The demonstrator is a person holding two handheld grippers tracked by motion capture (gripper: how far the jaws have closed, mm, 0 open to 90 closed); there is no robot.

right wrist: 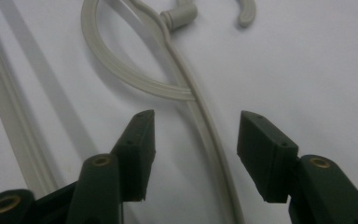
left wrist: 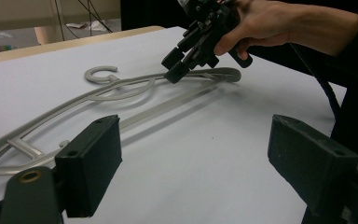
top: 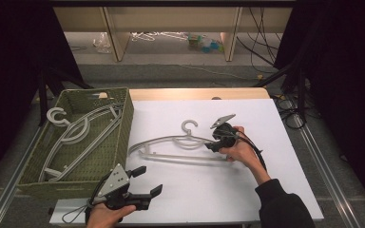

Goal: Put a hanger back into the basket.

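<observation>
A pale grey plastic hanger lies flat in the middle of the white table, its hook pointing away from me. My right gripper is tipped down onto the hanger's right shoulder. In the right gripper view the jaws stand apart on either side of the hanger's upper arm, and neither pad presses on it. My left gripper rests near the table's front left, open with nothing between its jaws. Its view takes in the hanger and the right gripper beyond.
A green woven basket stands at the table's left edge with a few similar grey hangers lying in it. Cables run over the floor to the right of the table, and wooden shelving stands behind.
</observation>
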